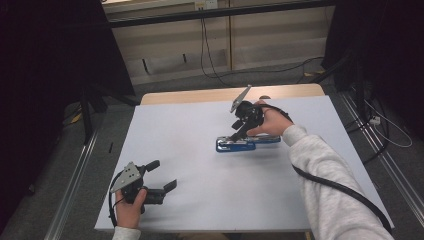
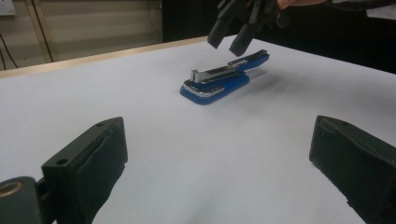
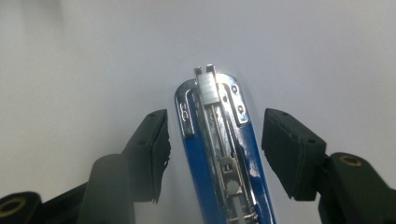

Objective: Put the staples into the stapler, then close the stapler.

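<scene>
Stapler lies opened on tabletop; my right tool spread astride it, ungripped. Next: clench. Left tool released, idle.

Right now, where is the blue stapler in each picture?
High view: the blue stapler lies right of the middle of the white table, under the right tongs.
Left gripper view: the stapler lies upper middle, below the right tongs.
Right gripper view: the stapler runs up the middle, between the two open jaws.
Shared landmark: the right tongs just above the stapler.
</scene>
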{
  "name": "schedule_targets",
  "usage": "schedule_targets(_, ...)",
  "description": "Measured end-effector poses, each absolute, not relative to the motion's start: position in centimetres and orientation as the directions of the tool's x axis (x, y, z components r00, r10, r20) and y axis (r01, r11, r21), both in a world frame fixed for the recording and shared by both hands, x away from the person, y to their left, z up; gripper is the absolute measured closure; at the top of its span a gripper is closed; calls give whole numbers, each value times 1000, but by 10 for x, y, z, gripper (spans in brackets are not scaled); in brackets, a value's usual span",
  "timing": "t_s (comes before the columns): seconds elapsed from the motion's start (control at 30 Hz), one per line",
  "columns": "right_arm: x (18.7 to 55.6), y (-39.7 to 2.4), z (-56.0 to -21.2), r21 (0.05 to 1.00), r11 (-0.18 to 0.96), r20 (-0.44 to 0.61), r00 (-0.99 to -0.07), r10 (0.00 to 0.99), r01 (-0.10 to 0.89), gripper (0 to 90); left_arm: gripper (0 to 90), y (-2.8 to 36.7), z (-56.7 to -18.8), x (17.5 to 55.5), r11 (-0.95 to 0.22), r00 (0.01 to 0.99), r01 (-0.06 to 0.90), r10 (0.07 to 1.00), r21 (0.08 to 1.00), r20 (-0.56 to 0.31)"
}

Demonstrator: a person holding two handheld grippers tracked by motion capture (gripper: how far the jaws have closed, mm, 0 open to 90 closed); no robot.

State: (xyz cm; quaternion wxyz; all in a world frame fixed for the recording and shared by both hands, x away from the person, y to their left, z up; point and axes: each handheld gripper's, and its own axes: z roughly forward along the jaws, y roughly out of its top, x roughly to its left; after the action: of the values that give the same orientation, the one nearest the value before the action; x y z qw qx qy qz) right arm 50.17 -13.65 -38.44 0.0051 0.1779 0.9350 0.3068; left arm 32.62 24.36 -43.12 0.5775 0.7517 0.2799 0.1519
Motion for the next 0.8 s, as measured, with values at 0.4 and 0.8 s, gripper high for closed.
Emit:
schedule_targets(0.4,489,-168,-387,619,669,112,-890,443,411,141,40,226,-429,338,-177,792,284,597,942,-127)
schedule_targets(0.8,465,-203,-393,652,603,102,-841,531,459,86,35,208,-427,351,-172,785,311,601,935,-150)
